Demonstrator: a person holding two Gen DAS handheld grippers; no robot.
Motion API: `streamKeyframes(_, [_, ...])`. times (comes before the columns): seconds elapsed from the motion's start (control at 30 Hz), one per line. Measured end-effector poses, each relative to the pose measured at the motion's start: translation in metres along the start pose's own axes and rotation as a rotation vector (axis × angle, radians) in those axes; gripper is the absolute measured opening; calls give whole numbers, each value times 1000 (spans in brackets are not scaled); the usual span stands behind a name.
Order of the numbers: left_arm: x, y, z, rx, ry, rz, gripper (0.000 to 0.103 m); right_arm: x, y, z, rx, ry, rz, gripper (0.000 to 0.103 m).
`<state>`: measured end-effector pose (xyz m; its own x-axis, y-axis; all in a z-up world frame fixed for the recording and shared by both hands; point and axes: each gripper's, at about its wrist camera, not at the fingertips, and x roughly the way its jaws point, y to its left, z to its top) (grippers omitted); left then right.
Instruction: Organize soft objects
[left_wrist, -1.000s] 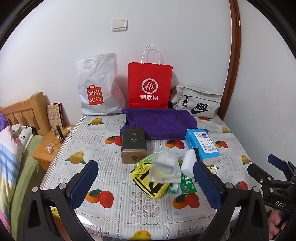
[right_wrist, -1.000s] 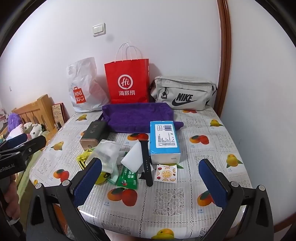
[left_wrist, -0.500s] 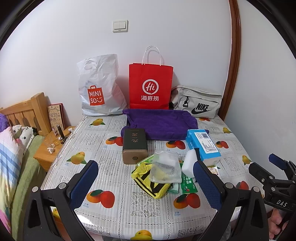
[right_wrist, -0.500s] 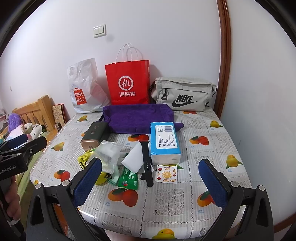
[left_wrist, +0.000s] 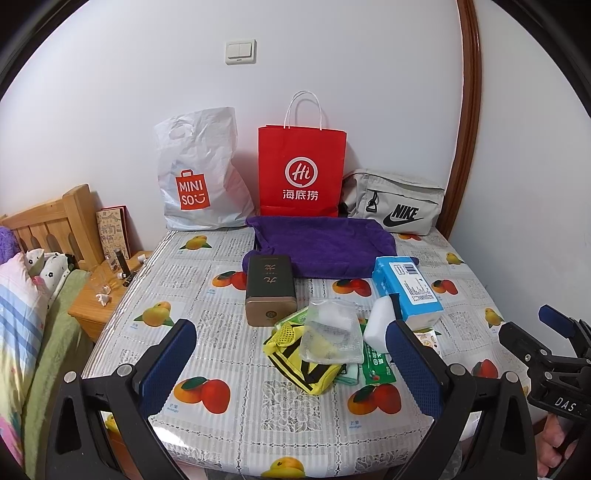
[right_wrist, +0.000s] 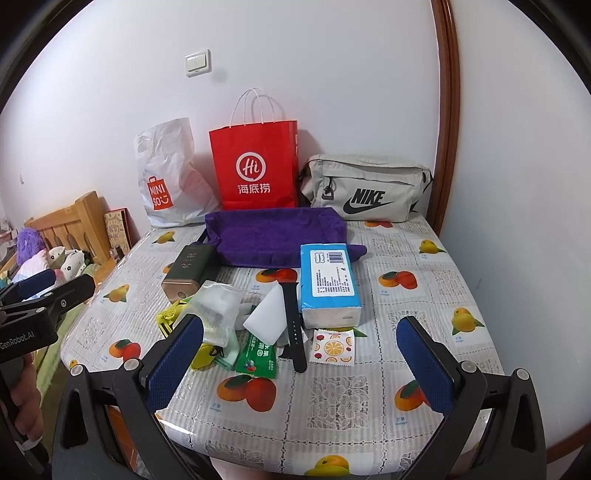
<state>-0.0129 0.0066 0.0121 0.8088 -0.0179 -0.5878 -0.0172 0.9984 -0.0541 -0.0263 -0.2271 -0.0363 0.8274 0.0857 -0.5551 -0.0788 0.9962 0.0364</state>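
Glossy plastic tablecloth (left_wrist: 295, 402); fuzzy purple cloth (left_wrist: 321, 243); matt red paper bag (left_wrist: 301, 170).

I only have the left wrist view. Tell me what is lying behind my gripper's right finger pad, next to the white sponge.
Observer: The right wrist view shows a black watch strap in full. It lies between the white sponge and the blue tissue pack.
Operator: Report what sits in front of the tissue pack.
Observer: A square sachet printed with an orange slice lies flat there, beside the strap's near end.
Operator: Confirm the right gripper's state.
Observer: The right gripper is wide open, with nothing held between its fingers.
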Motion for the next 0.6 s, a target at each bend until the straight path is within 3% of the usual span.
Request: streamKeyframes(0.6, [0,2,-1,-1,-1,3,103,-3,-1,1,4,-5,-2,103])
